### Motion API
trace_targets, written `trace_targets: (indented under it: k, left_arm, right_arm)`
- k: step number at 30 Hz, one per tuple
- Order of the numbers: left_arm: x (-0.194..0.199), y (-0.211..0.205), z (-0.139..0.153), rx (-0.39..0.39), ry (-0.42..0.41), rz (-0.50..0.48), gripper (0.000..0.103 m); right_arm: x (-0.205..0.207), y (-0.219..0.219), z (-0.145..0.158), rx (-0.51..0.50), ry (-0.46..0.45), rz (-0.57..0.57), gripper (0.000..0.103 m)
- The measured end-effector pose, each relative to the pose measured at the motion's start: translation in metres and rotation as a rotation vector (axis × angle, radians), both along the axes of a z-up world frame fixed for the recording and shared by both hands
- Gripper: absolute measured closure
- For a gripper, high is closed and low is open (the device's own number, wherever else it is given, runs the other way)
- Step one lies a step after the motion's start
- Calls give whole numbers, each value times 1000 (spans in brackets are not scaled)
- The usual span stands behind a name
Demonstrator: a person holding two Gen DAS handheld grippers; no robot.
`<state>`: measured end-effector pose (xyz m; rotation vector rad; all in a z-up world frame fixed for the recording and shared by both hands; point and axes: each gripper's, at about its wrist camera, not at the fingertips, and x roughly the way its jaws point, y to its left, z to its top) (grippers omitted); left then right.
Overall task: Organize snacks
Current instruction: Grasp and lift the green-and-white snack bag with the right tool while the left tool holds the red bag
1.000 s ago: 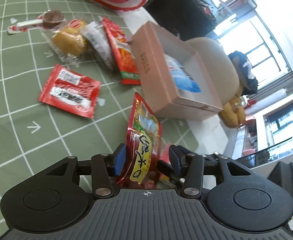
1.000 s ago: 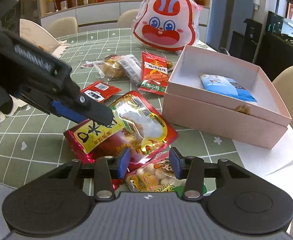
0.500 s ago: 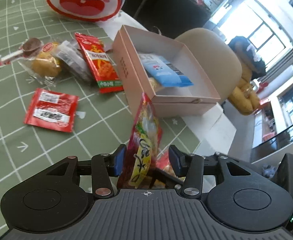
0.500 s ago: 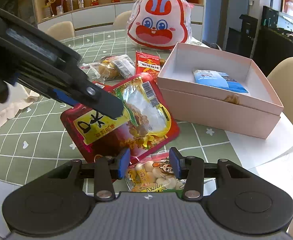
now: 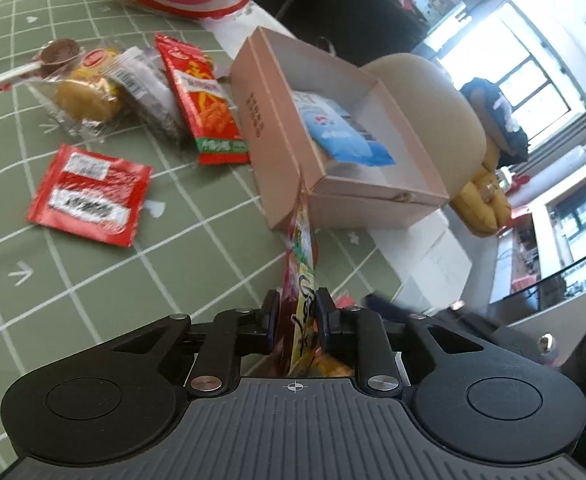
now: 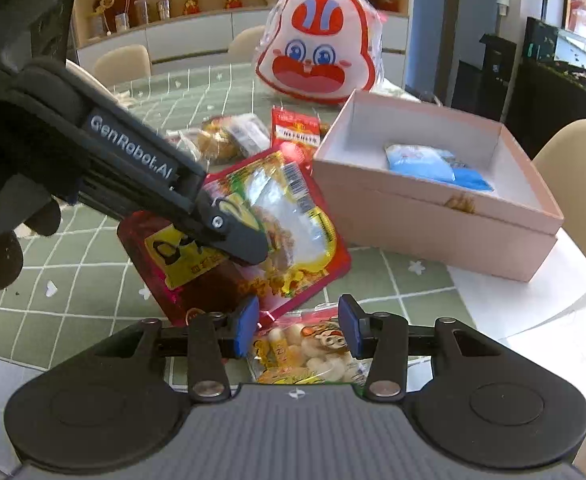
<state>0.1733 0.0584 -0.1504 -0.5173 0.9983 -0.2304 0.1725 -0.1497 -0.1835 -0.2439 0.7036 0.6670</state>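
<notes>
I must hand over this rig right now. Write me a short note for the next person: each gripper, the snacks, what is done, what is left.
Left gripper: jaws just closed on the red-yellow pouch, held edge-up beside the pink box.
Right gripper: open, hanging over the nut pack without gripping it.
Done: a blue packet lies in the box.
Left: put the pouch in the box, then the nut pack, the flat red sachet, the red stick-snack pack and the clear-wrapped cakes, all on the green cloth.
</notes>
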Motion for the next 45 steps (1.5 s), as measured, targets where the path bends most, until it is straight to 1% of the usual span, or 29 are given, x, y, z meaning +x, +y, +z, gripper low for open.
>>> trace_targets:
  k: [1, 2, 3, 4, 6, 9, 12, 14, 16, 19, 21, 23, 24, 27, 29, 32, 36, 38, 40, 45]
  left_arm:
    - [-3, 0, 2, 22, 2, -1, 80]
    - [-7, 0, 5, 49, -1, -1, 80]
    - [-12, 1, 7, 72, -2, 2, 80]
    - [-17, 2, 10, 94, -2, 5, 80]
    - [-29, 3, 16, 134, 0, -1, 80]
    - [-45, 2, 20, 170, 20, -8, 80]
    - [-60, 4, 19, 164, 35, 22, 80]
    - [-65, 7, 17, 147, 44, 54, 80]
    - [-69, 8, 15, 138, 50, 74, 80]
    - [-71, 2, 15, 164, 55, 74, 80]
    - [-72, -2, 16, 182, 51, 74, 80]
    - [-73, -4, 16, 191, 49, 75, 80]
    - [-73, -4, 16, 193, 49, 75, 80]
    - [-73, -3, 15, 189, 51, 74, 79]
    - [-74, -3, 14, 184, 53, 77, 79]
    - [-73, -2, 13, 189, 57, 75, 78]
    - [-72, -4, 13, 202, 53, 63, 77]
    - [-72, -4, 12, 203, 53, 62, 77]
    - [-72, -3, 11, 201, 53, 62, 76]
    - [-74, -3, 10, 198, 51, 72, 75]
  right_arm:
    - [-1, -4, 3, 7, -14, 1, 46]
    - [-3, -9, 6, 13, -29, 5, 33]
    - [-4, -14, 8, 16, -39, 12, 29]
    - [-7, -19, 8, 16, -48, 17, 28]
    - [-10, -30, 6, 10, -43, 22, 27]
    - [-12, -40, -5, 7, 6, 24, 27]
    - [-14, -39, -13, 2, 67, 31, 27]
    - [-20, -36, -12, 22, 98, 92, 27]
    - [-28, -33, -8, 23, 70, 138, 27]
    - [-30, -28, -3, -9, -6, 105, 27]
    - [-29, -25, -3, -33, -80, 76, 27]
    - [-26, -20, -6, -54, -121, 87, 25]
    - [-20, -18, -8, -60, -104, 102, 25]
    - [-9, -15, -15, -56, 18, 114, 25]
    - [-10, -16, -16, -46, 51, 121, 25]
    - [-17, -13, -18, -50, 43, 142, 25]
    - [-16, -14, -17, -44, 22, 68, 25]
    - [-6, -14, -18, -26, 61, 28, 25]
    - [3, -14, -21, -11, 107, 14, 25]
    - [8, -4, -21, -19, 105, 7, 25]
